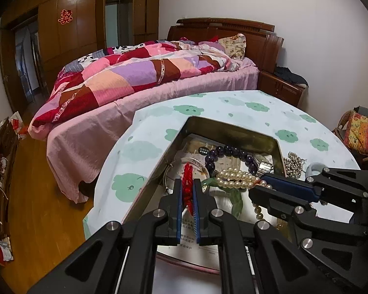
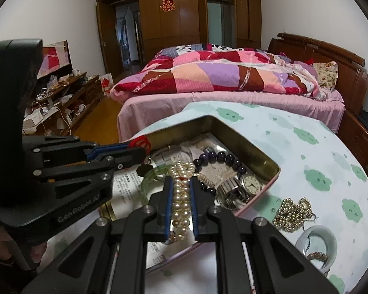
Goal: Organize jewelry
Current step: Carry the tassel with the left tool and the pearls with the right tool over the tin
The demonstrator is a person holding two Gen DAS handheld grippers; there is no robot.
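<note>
An open metal tin (image 1: 230,125) (image 2: 245,144) on the table holds mixed jewelry. My left gripper (image 1: 187,183) (image 2: 142,150) is shut on a red woven cord piece (image 1: 187,171) (image 2: 141,144) just above the tin's left part. My right gripper (image 2: 181,181) (image 1: 257,183) is shut on a pearl strand (image 2: 181,203) (image 1: 235,178) over the tin's near middle. In the tin lie a dark purple bead bracelet (image 1: 233,152) (image 2: 223,158), a wristwatch (image 2: 251,183) and a green bangle (image 1: 236,202) (image 2: 149,178).
On the cloud-patterned tablecloth (image 2: 314,152), right of the tin, lie a gold bead chain (image 2: 292,210) (image 1: 293,164) and a white bangle (image 2: 316,242). A bed (image 1: 139,83) stands beyond the table. A cluttered low shelf (image 2: 61,98) is far left.
</note>
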